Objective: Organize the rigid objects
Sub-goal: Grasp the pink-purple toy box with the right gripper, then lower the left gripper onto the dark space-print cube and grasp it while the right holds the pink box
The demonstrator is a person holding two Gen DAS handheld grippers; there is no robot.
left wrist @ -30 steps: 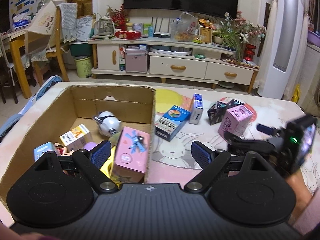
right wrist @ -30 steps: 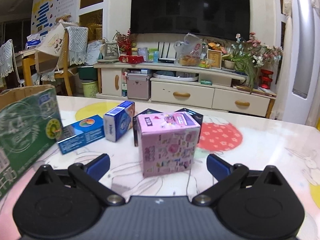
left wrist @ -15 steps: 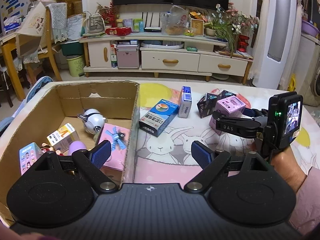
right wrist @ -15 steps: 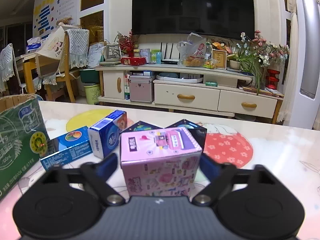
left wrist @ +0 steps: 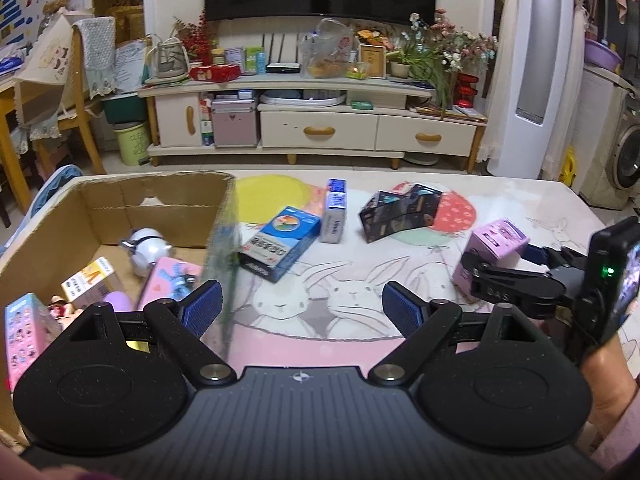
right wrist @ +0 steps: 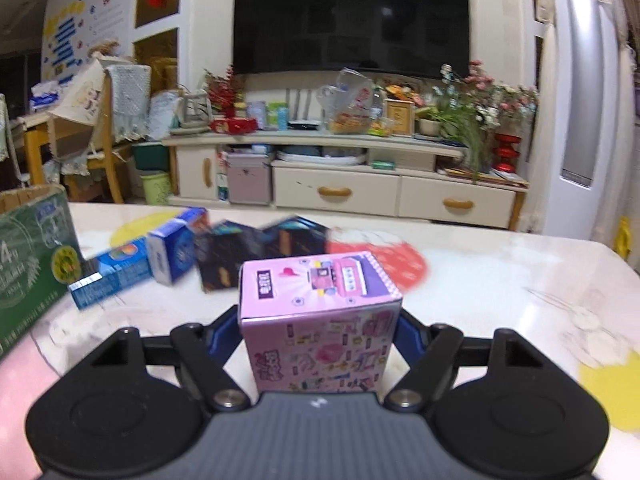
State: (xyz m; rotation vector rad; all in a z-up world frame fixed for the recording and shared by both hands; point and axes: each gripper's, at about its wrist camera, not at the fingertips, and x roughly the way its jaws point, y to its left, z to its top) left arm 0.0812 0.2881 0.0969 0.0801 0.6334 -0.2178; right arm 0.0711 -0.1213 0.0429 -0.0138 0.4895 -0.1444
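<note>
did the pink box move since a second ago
Yes. In the left wrist view the pink box, gripped in the right gripper, has shifted right, away from the black folded box it stood beside.

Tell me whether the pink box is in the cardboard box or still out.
Out. The pink box sits clamped in the right gripper over the table, away from the cardboard box.

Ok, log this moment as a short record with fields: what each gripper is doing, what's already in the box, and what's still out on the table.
right gripper: shut on the pink box, clamped by its two sides
left gripper: open, empty, beside the cardboard box
in cardboard box: white round toy, pink bunny box, small cartons
on table: blue box, blue-and-white carton, dark folded box
</note>
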